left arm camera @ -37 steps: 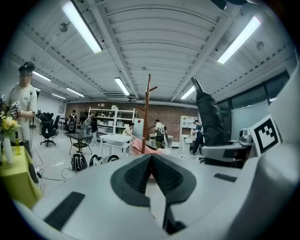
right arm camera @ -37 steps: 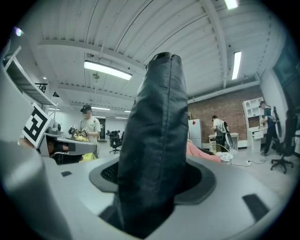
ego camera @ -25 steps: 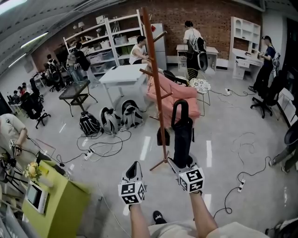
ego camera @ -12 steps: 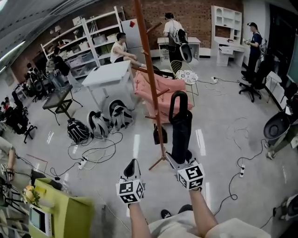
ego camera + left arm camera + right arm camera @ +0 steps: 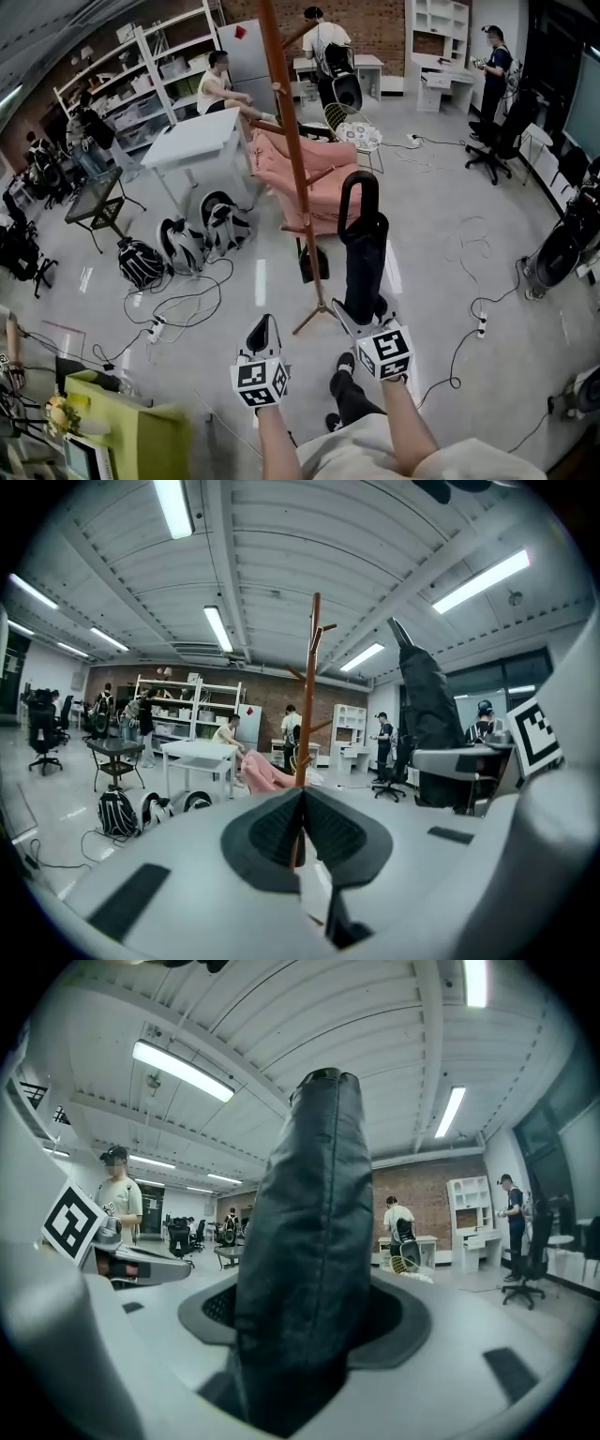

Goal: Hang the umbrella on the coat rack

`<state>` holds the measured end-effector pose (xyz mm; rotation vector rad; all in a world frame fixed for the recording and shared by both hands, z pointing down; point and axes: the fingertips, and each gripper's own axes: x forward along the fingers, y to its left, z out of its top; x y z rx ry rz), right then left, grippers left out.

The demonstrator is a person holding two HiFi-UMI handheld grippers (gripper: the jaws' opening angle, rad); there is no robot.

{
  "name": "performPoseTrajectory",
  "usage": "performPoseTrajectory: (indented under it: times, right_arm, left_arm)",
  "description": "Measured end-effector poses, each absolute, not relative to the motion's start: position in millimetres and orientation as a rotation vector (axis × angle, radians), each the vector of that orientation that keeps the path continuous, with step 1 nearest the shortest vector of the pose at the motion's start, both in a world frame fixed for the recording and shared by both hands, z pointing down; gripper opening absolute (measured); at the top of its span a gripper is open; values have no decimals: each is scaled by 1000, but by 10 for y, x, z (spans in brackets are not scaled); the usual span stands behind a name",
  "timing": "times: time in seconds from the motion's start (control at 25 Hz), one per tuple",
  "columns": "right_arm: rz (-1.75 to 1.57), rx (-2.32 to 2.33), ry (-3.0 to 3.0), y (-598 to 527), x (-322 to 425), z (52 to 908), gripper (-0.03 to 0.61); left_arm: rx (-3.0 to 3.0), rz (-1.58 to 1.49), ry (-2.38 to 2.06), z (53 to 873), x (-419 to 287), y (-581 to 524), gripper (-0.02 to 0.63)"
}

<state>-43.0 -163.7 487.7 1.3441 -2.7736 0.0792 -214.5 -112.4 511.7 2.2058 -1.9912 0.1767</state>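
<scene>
Crowding the coat rack (image 5: 291, 141): backpacks (image 5: 217, 223), sofa (image 5: 323, 180)

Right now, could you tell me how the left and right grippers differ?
The left gripper has its jaws together, empty; the right gripper has them wide, clamped on the black umbrella. The left gripper's view shows the coat rack ahead; the right gripper's view is mostly blocked by the umbrella. Both carry marker cubes.

The floor (image 5: 441, 216) bears coat rack (image 5: 300, 178), backpacks (image 5: 141, 262), cables (image 5: 187, 305).

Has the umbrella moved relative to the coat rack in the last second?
Yes, slightly: the umbrella sits further right of the coat rack.
</scene>
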Motion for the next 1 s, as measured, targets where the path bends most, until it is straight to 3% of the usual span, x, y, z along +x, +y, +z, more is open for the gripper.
performPoseTrajectory:
  times: [1.0]
  right_arm:
    - [-42, 1344, -2820, -2793, -961, 4475, 296]
  left_arm:
    - [2278, 201, -1980, 4870, -2412, -2398, 8]
